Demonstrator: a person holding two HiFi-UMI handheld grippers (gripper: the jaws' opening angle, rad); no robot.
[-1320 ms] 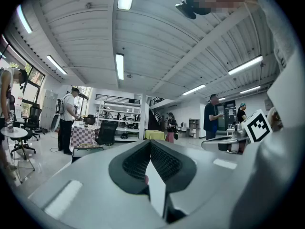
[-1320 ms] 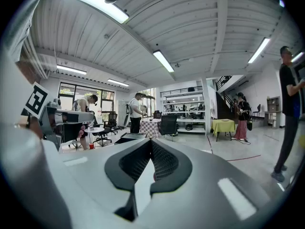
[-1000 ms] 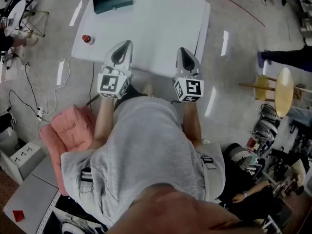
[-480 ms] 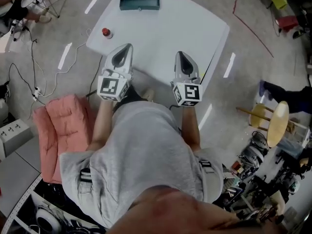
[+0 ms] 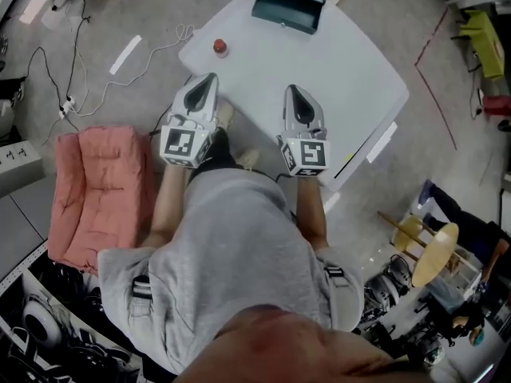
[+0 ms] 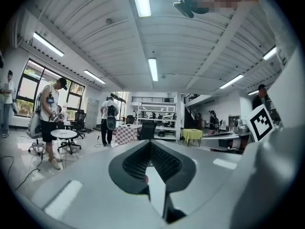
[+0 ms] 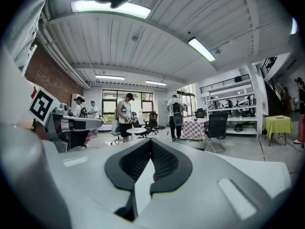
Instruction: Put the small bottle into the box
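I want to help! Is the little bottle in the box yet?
Out. The small bottle sits on the table, apart from the box.

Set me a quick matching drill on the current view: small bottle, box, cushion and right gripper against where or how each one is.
Things:
1. small bottle
2. box
3. cushion
4. right gripper

Places or states:
A. pink, on the floor
B. jaws together, nothing held
C. dark green, at the far edge of the table
D. red, near the table's left corner

Pairs: 1-D, 2-C, 3-A, 4-B
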